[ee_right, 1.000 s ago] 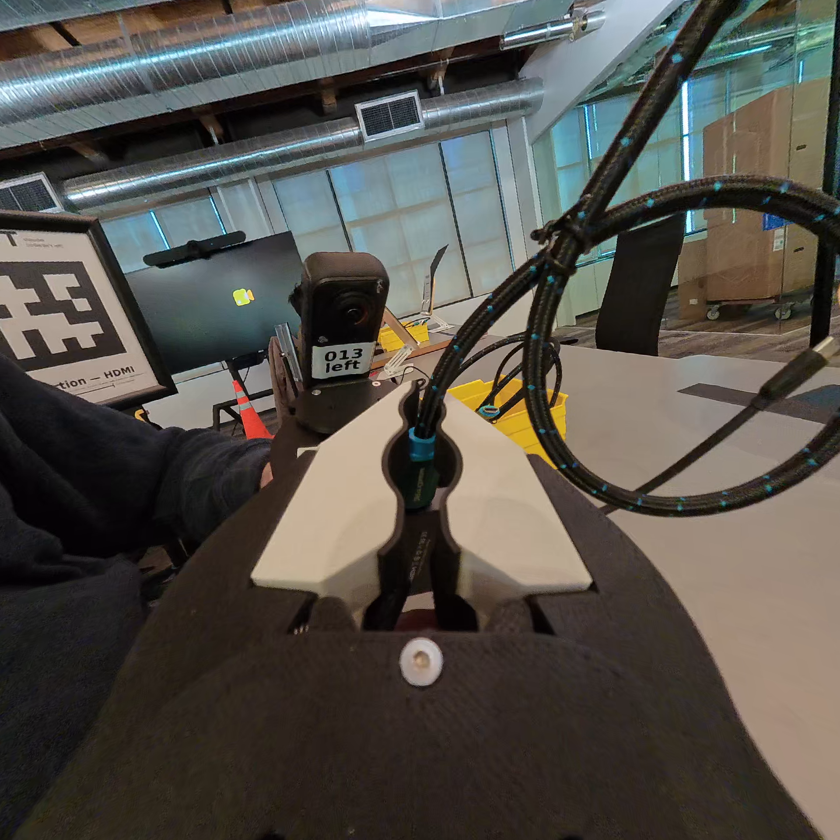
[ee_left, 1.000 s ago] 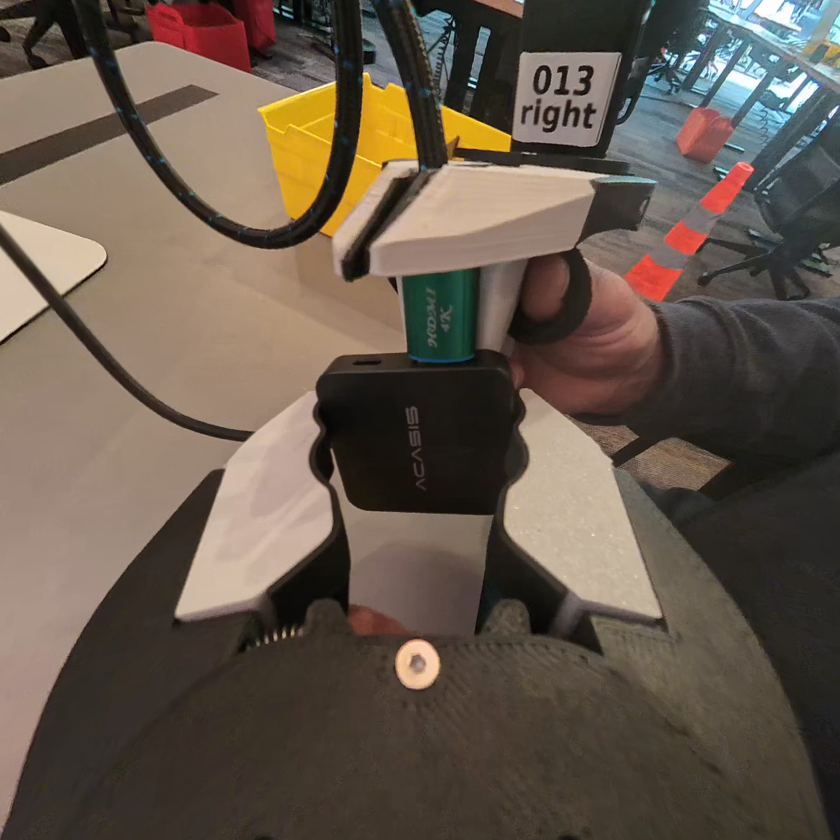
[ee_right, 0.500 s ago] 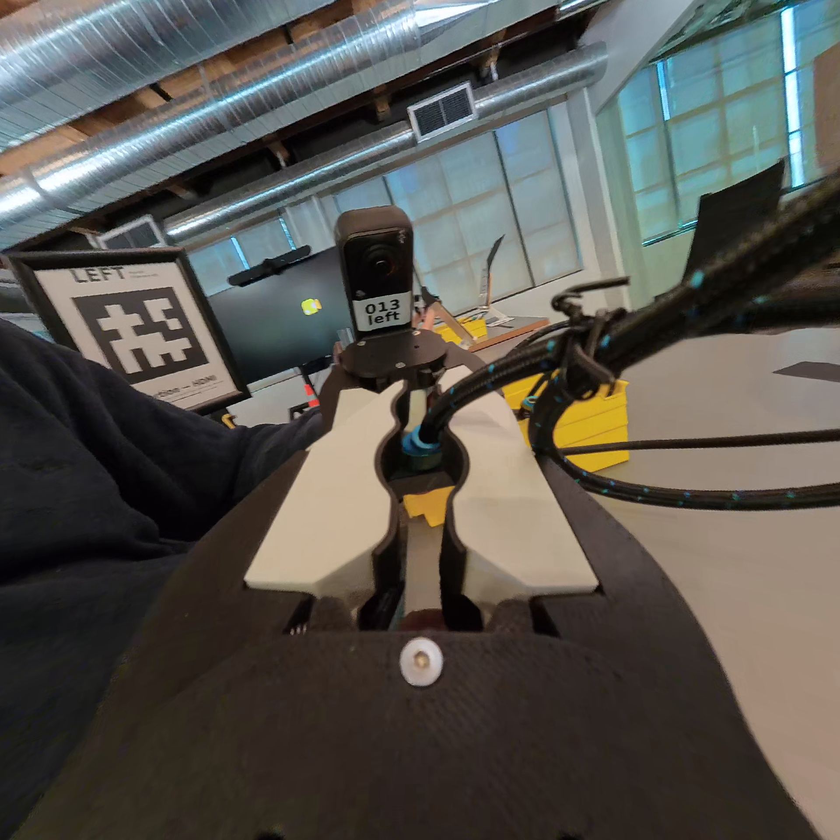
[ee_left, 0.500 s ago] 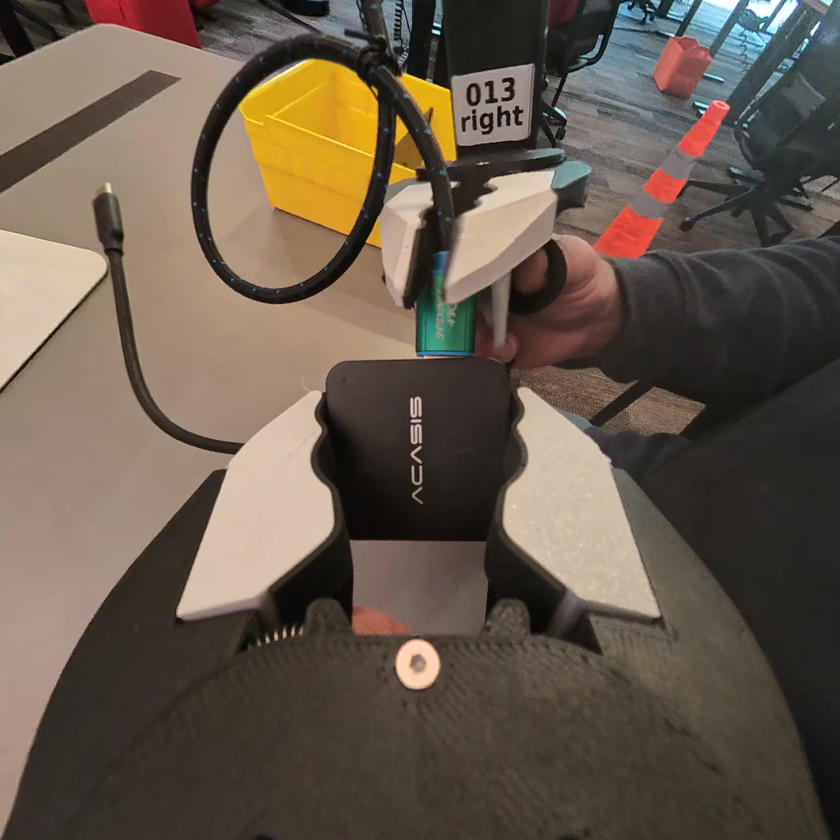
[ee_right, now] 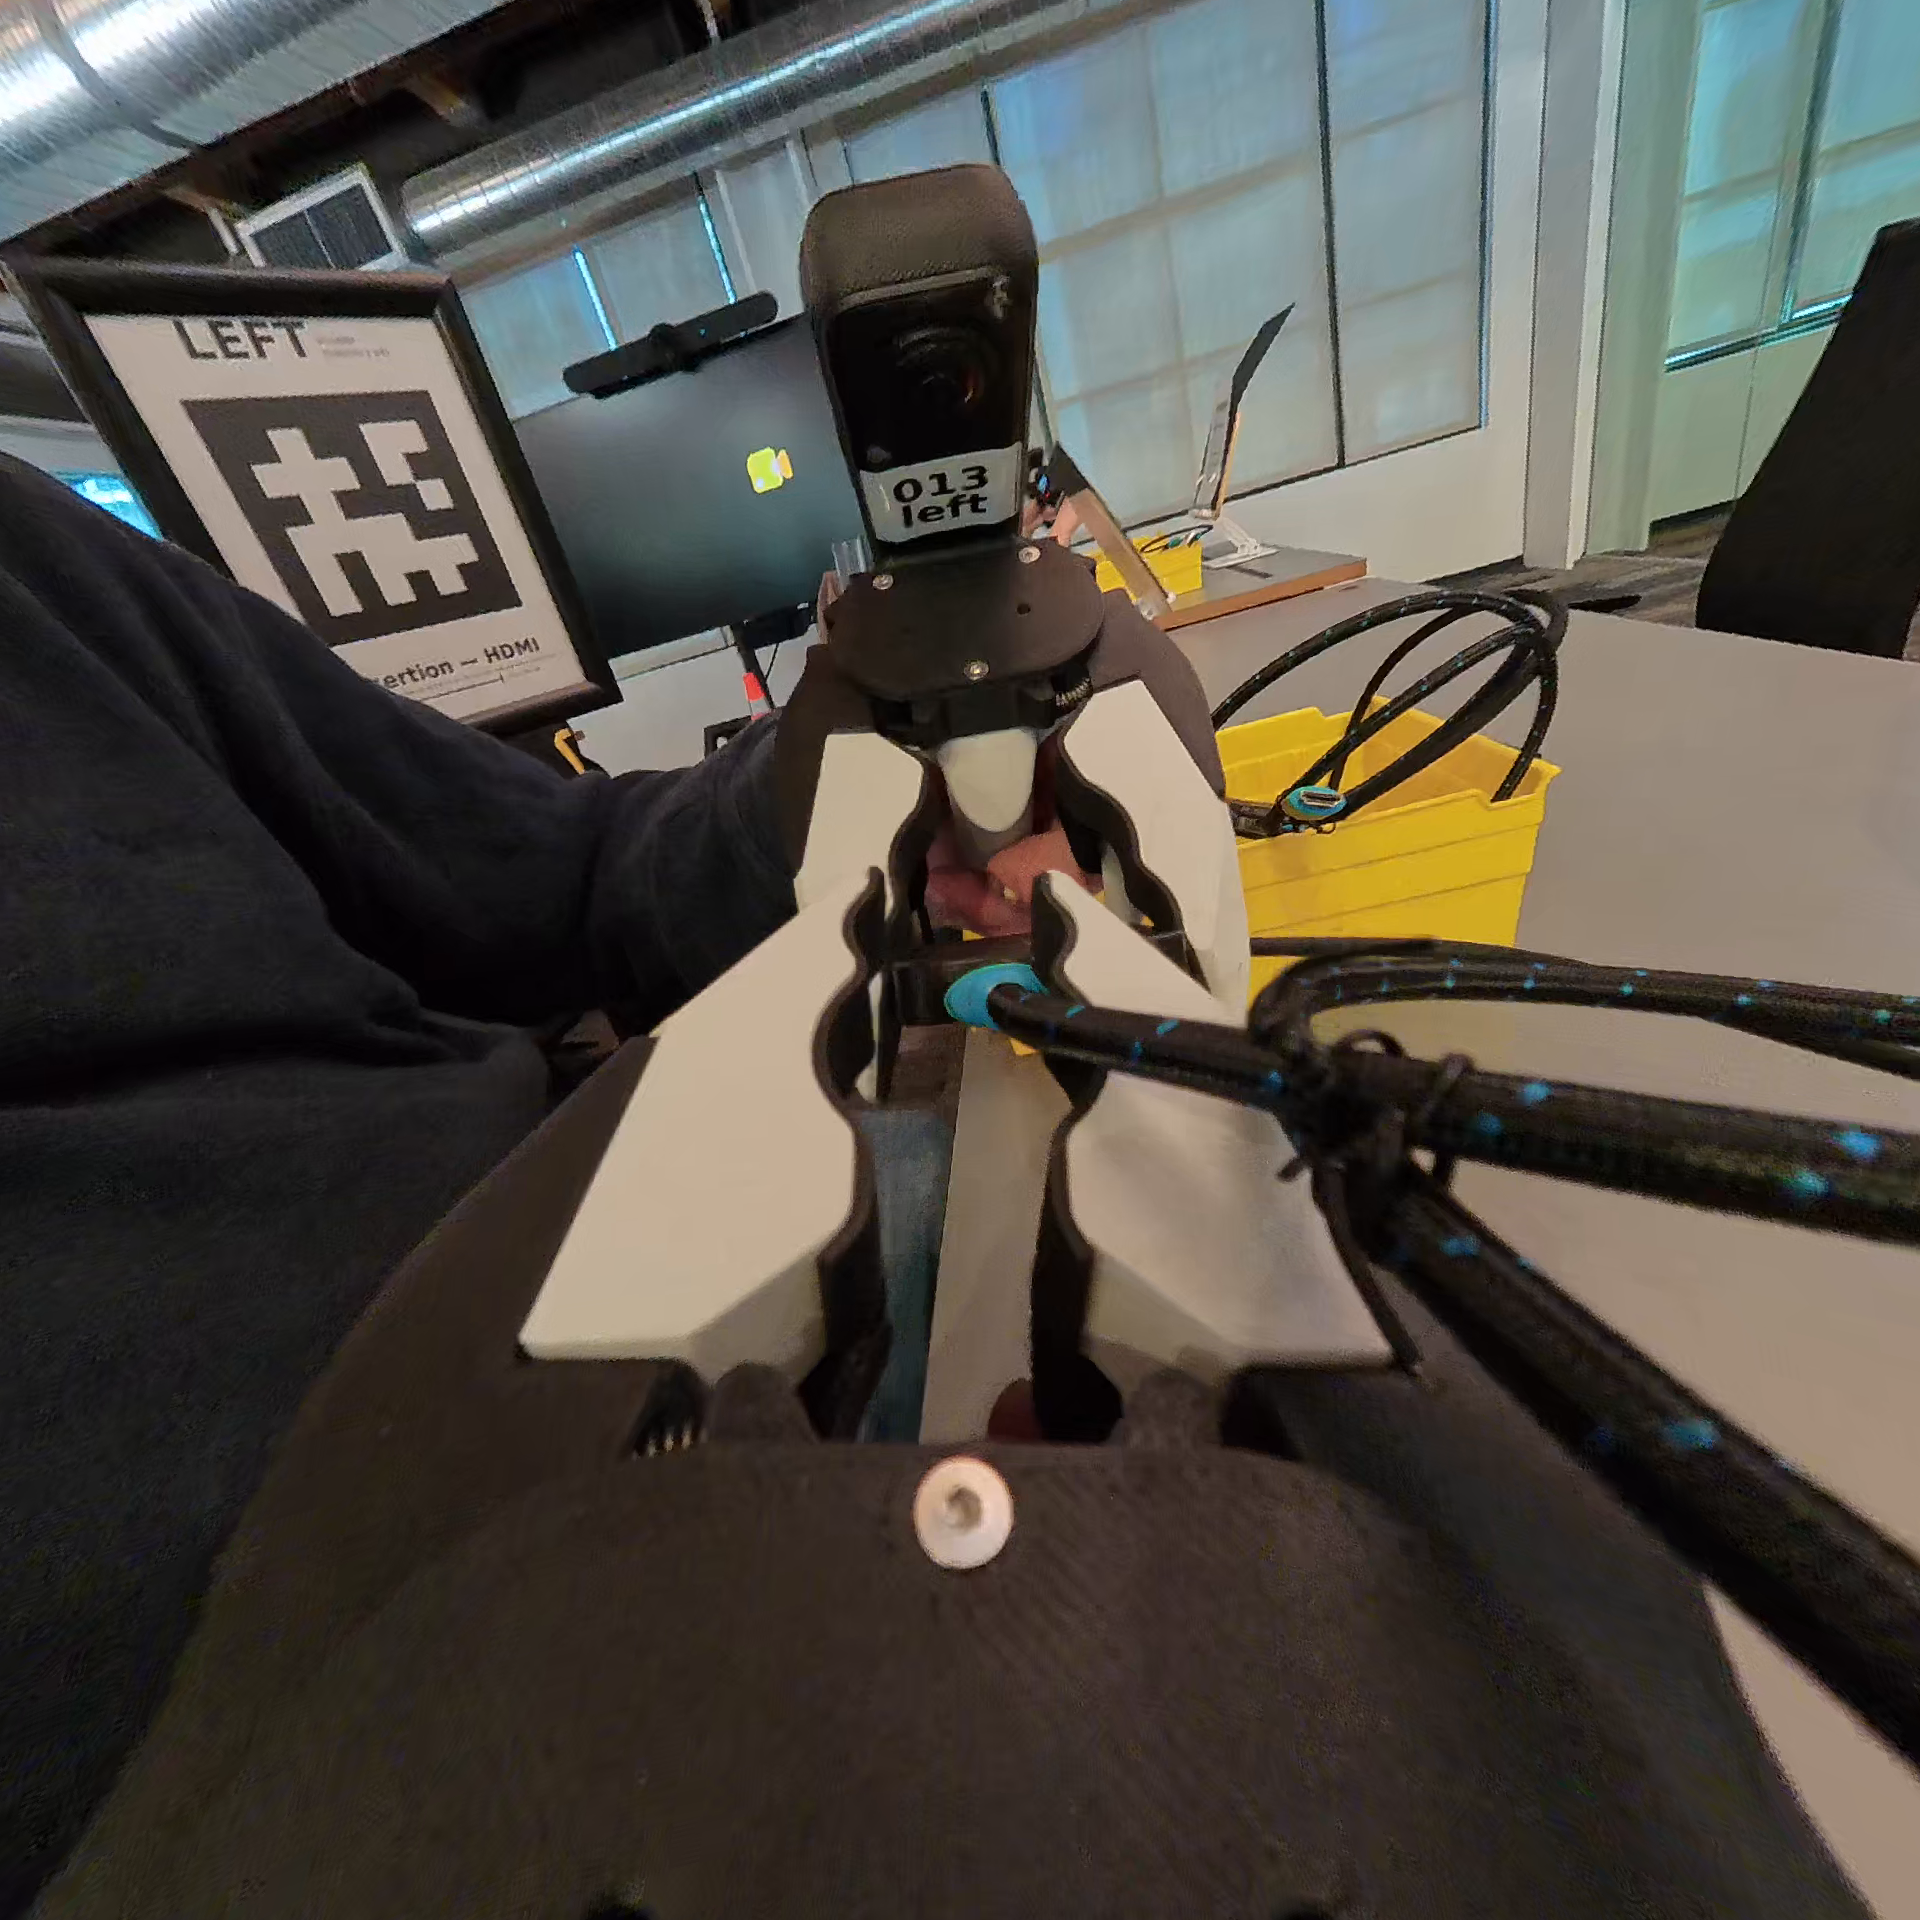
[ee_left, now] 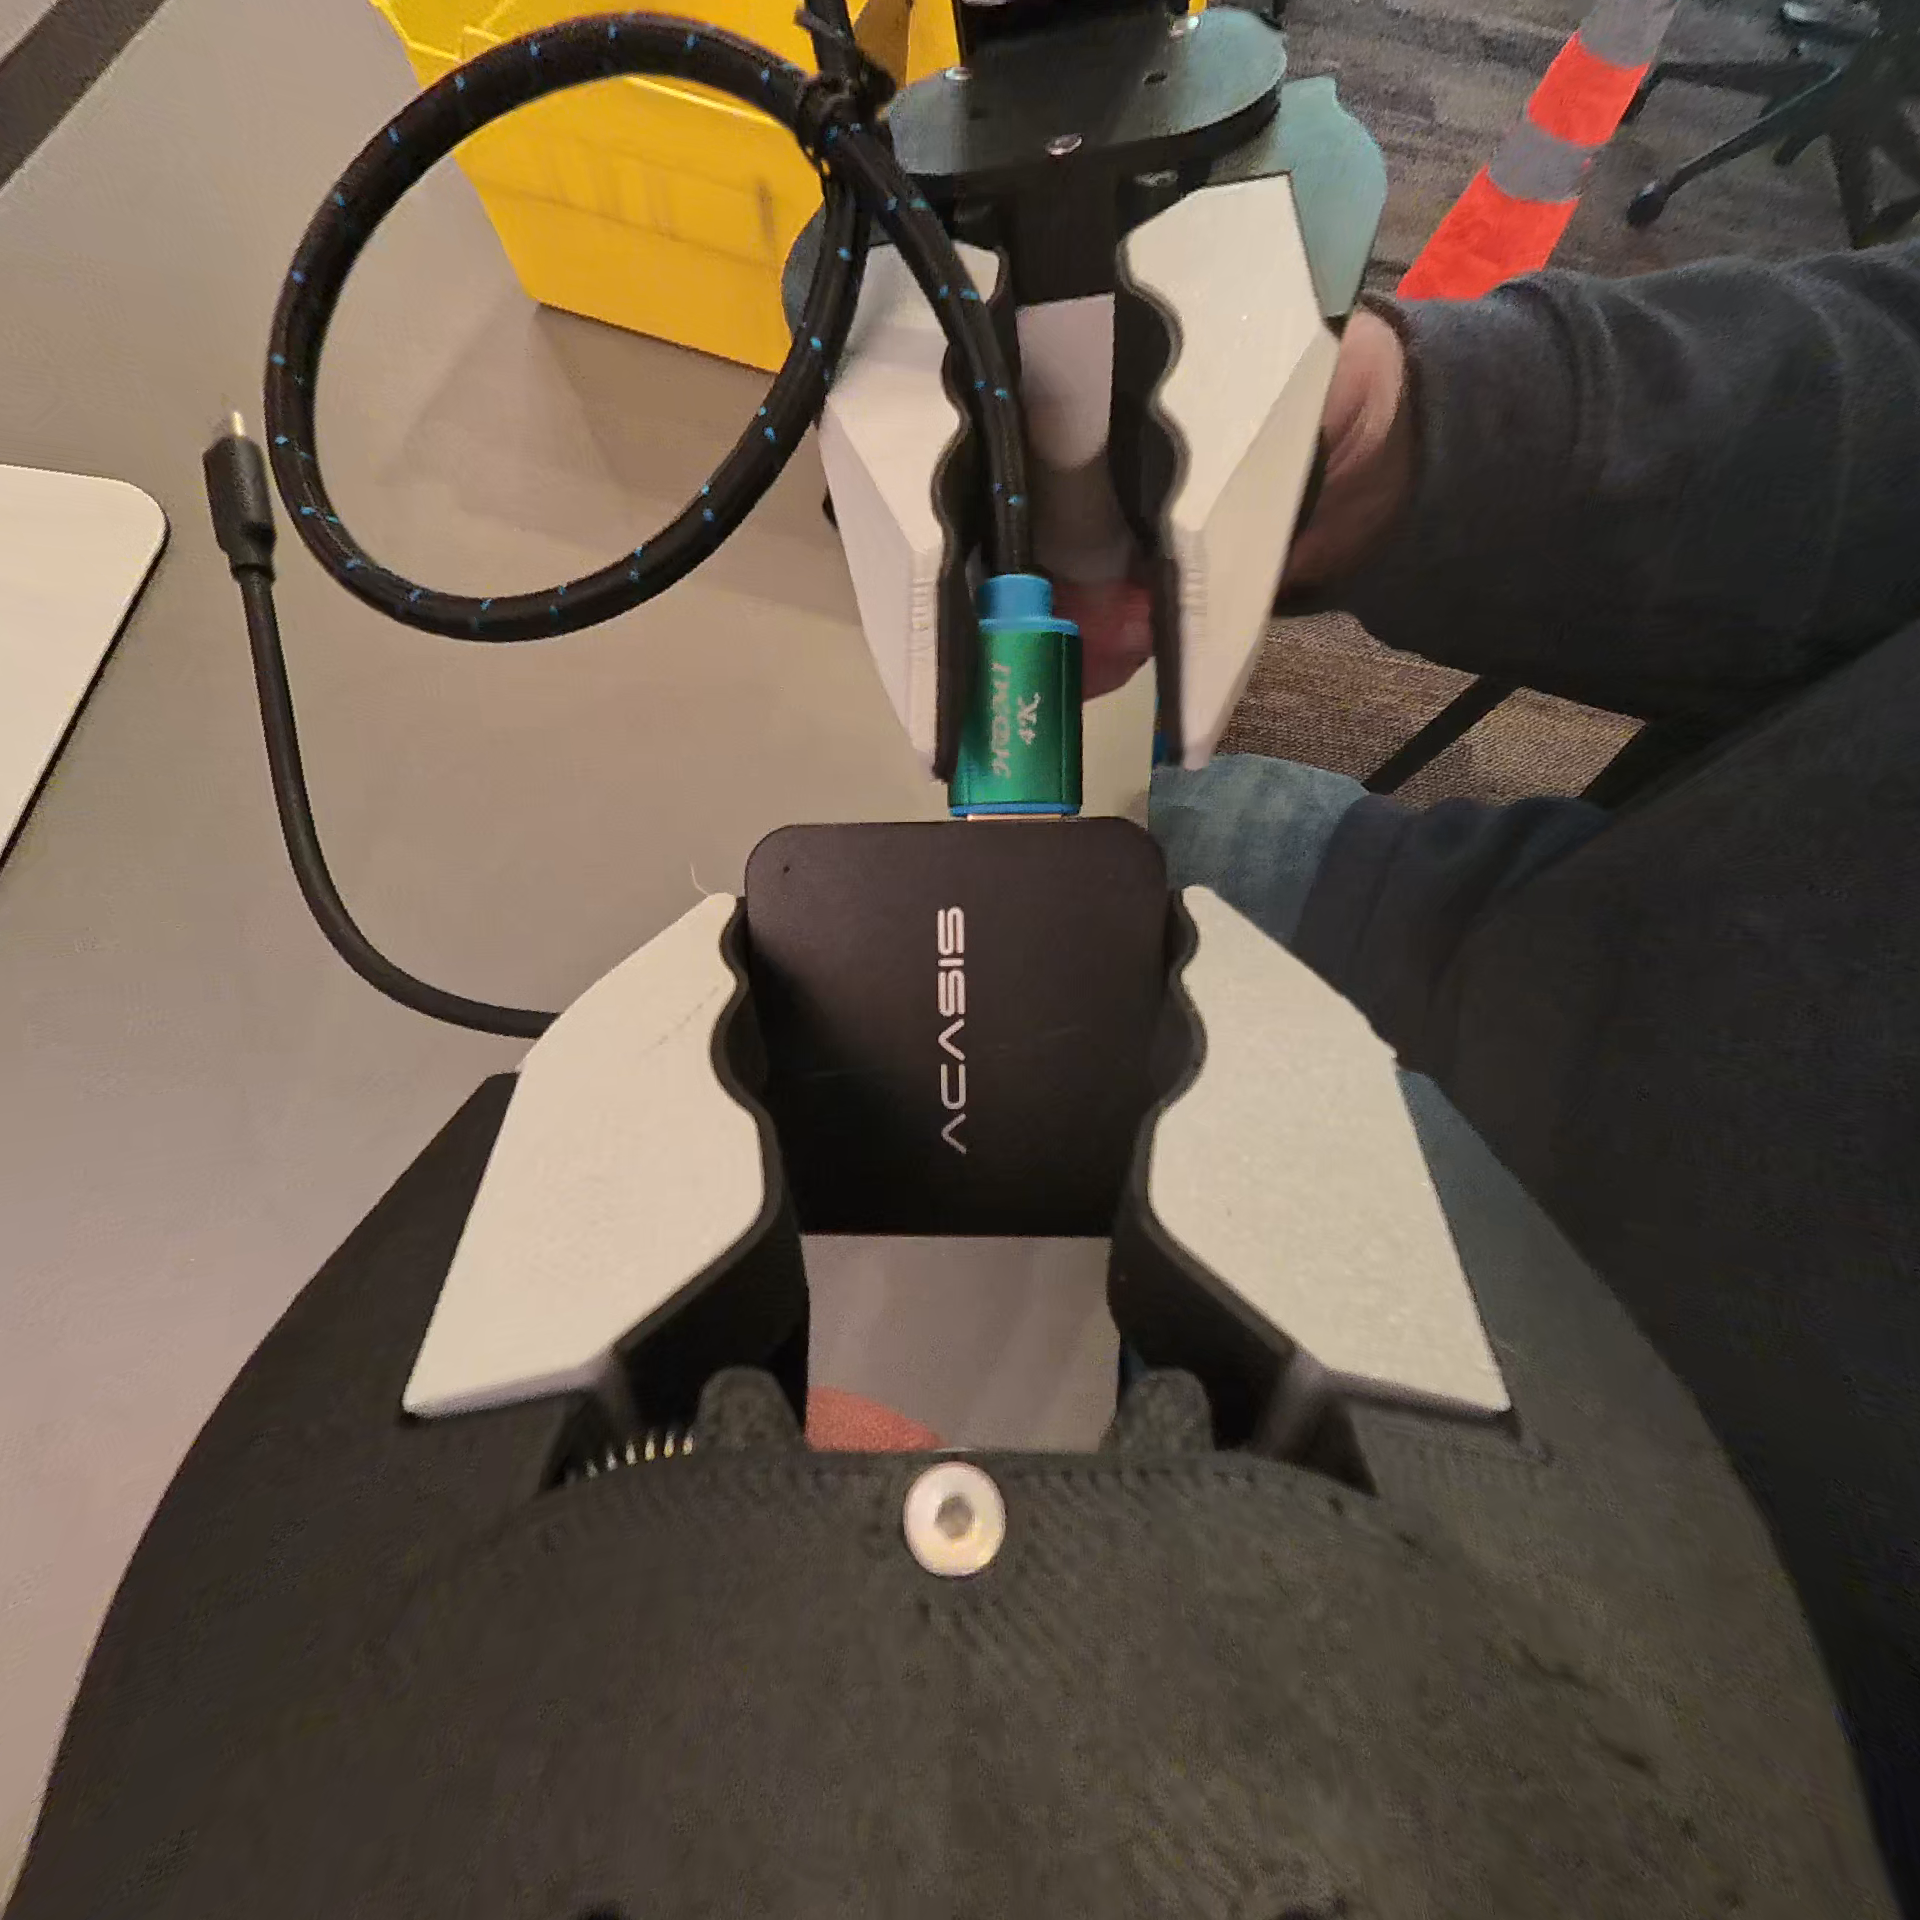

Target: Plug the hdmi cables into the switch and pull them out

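the left gripper pinches the black hdmi switch by its side edges. the right gripper, its fingers spread, faces it from the far side with the green hdmi plug between them, touching only one finger and seated in the switch's far edge. its braided cable loops left over the grey table, near a yellow bin.

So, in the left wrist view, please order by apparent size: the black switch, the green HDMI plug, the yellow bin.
1. yellow bin, though cropped and farther away
2. black switch, nearer the camera, so these two are unsure
3. green HDMI plug
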`<state>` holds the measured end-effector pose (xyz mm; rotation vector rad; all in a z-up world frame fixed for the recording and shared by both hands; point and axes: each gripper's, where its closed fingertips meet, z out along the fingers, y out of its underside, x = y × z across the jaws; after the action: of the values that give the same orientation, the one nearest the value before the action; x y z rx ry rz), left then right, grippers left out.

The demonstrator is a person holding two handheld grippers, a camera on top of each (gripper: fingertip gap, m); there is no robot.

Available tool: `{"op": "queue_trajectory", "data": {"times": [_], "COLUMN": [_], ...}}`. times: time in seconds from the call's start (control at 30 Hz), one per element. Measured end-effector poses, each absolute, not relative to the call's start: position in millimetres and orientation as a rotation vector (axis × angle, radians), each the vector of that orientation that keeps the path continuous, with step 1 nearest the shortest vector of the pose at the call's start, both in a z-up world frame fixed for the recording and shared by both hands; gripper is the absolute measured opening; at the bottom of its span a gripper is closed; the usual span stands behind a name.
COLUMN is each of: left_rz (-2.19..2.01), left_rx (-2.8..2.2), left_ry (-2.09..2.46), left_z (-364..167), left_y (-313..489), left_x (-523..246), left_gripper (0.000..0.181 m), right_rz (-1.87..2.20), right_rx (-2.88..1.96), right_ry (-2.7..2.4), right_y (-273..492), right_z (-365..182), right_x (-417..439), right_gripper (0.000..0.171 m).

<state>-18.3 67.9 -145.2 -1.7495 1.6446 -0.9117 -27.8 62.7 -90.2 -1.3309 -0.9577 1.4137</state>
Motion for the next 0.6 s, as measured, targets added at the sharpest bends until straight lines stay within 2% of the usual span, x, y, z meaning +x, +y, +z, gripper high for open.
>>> {"op": "queue_trajectory", "data": {"times": [0.07, 0.27, 0.33, 0.43, 0.53, 0.6], "left_rz": [-0.922, -0.969, -0.977, -0.984, -0.992, -0.979], "left_rx": [-1.749, -1.737, -1.726, -1.715, -1.719, -1.732], "left_ry": [1.645, 1.616, 1.594, 1.57, 1.585, 1.608], "left_z": [-145, -137, -133, -128, -129, -132], "left_y": [67, 66, 69, 72, 70, 69], "left_x": [-18, -16, -17, -18, -20, -21], "left_gripper": [0.073, 0.073, 0.073, 0.073, 0.073, 0.073], "right_rz": [1.425, 1.437, 1.49, 1.509, 1.406, 1.422], "right_rx": [-1.333, -1.302, -1.354, -1.37, -1.4, -1.373], "right_ry": [-0.977, -0.884, -0.793, -0.743, -0.844, -0.887], "right_y": [59, 66, 76, 81, 78, 71], "right_z": [-89, -80, -85, -87, -95, -95], "right_x": [-28, -26, -26, -25, -29, -29], "right_gripper": [0.032, 0.027, 0.042, 0.049, 0.045, 0.032]}}
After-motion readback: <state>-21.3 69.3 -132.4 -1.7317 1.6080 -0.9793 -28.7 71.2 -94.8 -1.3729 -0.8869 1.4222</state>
